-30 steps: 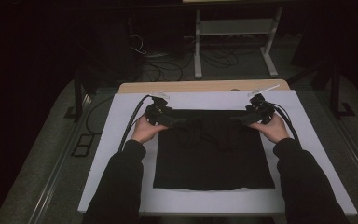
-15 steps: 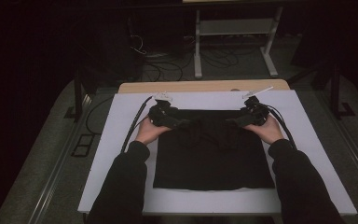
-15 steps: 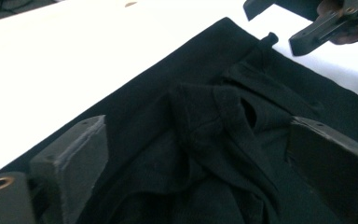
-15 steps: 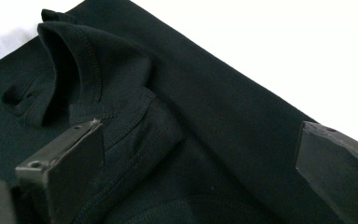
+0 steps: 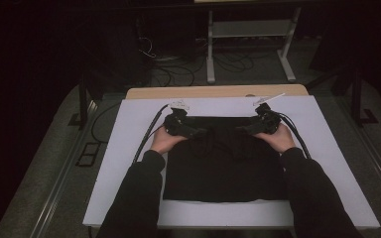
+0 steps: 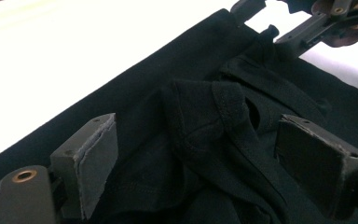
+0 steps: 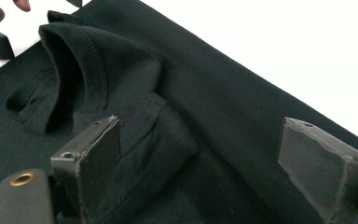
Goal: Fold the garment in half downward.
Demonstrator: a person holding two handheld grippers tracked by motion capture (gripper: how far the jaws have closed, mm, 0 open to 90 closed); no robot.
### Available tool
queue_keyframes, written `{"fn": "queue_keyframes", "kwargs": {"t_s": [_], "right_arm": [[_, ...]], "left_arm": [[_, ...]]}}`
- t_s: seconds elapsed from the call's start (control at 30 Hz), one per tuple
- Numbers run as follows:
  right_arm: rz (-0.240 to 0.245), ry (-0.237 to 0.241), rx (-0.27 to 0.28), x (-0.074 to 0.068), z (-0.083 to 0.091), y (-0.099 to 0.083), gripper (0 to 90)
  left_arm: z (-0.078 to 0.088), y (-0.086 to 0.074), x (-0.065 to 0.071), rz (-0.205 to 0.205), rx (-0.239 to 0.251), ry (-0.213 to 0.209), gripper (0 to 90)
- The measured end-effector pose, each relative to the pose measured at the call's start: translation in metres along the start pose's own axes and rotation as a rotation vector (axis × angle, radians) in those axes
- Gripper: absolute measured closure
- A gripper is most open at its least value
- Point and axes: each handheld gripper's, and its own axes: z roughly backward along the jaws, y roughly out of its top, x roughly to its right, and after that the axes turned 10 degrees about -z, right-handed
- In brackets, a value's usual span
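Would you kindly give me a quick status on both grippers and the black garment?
Left gripper and right gripper open, fingers just closing over cloth. Black garment flat on white board. Nothing in the way.

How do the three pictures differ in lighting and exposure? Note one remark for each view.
High view: dim, the dark room swallows the surroundings and the black garment shows little detail. Left gripper view: the white table is blown out by glare, while the cloth's seams stay sharp. Right gripper view: the same overexposed white, and the near pads look slightly soft.
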Motion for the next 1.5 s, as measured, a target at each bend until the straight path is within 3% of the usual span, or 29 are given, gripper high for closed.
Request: {"fn": "queue_keyframes", "kwargs": {"t_s": [0.2, 0.37, 0.57, 0.7, 0.83, 0.93, 1.03, 1.17, 1.5], "right_arm": [[-0.018, 0.024, -0.022, -0.005, -0.012, 0.006, 16.8], [-0.016, 0.031, -0.038, -0.007, -0.018, 0.007, 22.1], [-0.020, 0.032, -0.033, -0.008, -0.023, 0.007, 29.0], [-0.027, 0.014, -0.038, -0.009, -0.028, 0.007, 41.3], [-0.024, 0.045, -0.052, -0.012, -0.029, 0.006, 67.0], [-0.004, 0.038, -0.057, -0.015, -0.028, 0.006, 80.4], [0.003, 0.028, -0.034, -0.016, -0.023, 0.007, 86.1], [-0.006, 0.070, -0.019, -0.018, -0.012, 0.008, 87.3], [0.004, 0.099, 0.021, -0.024, 0.017, 0.003, 88.3]], "left_arm": [[-0.006, 0.002, 0.005, -0.024, -0.010, -0.025, 16.9], [-0.005, 0.005, 0.010, -0.076, -0.010, -0.013, 33.0], [-0.011, 0.007, 0.014, -0.124, -0.053, 0.018, 53.8], [-0.015, 0.008, 0.016, -0.141, -0.060, 0.033, 67.2], [-0.018, 0.010, 0.018, -0.147, -0.074, 0.046, 81.3], [-0.017, 0.012, 0.019, -0.134, -0.078, 0.044, 84.3], [-0.013, 0.013, 0.019, -0.114, -0.076, 0.032, 84.5], [-0.004, 0.015, 0.021, -0.098, -0.063, 0.046, 84.5], [0.017, 0.011, 0.030, -0.088, -0.064, 0.077, 84.5]]}}
